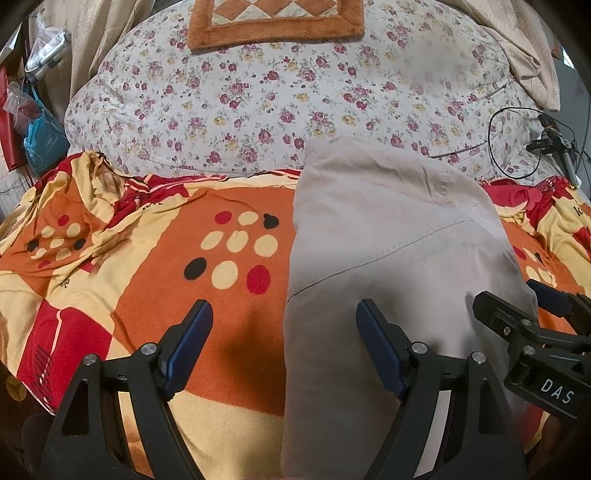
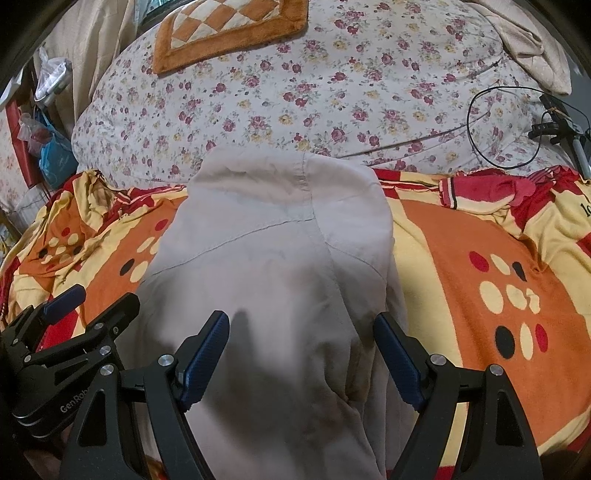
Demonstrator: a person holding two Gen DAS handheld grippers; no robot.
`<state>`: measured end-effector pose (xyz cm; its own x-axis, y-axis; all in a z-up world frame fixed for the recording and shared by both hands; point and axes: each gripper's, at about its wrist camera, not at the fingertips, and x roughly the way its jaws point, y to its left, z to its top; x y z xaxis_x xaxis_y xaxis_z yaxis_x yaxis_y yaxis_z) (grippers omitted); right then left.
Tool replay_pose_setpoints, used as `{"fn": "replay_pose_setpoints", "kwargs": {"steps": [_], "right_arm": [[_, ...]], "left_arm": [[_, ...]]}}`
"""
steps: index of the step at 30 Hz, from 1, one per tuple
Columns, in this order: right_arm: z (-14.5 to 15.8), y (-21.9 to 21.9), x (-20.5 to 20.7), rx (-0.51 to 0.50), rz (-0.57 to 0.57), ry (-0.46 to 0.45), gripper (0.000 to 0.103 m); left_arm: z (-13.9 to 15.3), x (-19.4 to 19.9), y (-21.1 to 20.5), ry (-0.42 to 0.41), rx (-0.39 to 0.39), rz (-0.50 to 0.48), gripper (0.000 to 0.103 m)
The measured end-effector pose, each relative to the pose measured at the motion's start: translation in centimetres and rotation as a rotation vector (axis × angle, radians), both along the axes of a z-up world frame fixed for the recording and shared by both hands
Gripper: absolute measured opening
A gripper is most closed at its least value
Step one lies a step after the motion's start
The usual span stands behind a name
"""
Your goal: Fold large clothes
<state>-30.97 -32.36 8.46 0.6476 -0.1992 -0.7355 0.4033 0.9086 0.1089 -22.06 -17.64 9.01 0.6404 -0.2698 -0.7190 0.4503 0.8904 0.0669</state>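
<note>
A beige garment (image 1: 388,266) lies folded lengthwise in a long strip on the orange, red and yellow blanket (image 1: 147,266); it also shows in the right wrist view (image 2: 273,266). My left gripper (image 1: 284,314) is open and empty, hovering over the garment's left edge near its close end. My right gripper (image 2: 301,325) is open and empty, hovering over the garment's right half. The right gripper shows at the right of the left wrist view (image 1: 517,295), and the left gripper at the left of the right wrist view (image 2: 92,295).
A floral quilt (image 1: 295,96) lies beyond the blanket, with an orange checkered mat (image 1: 273,22) on it. A black cable and tripod (image 1: 546,144) sit at the far right. Plastic bags (image 1: 40,133) hang at the far left.
</note>
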Motion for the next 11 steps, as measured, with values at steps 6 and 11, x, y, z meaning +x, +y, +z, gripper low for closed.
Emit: {"fn": "replay_pose_setpoints", "kwargs": {"steps": [6, 11], "right_arm": [[-0.14, 0.1, 0.14, 0.001, 0.005, 0.004, 0.082], [0.11, -0.38, 0.11, 0.013, 0.015, -0.008, 0.082]], "left_arm": [[-0.21, -0.11, 0.17, 0.0, -0.009, -0.001, 0.08], [-0.24, 0.75, 0.71, 0.024, -0.033, -0.005, 0.08]]}}
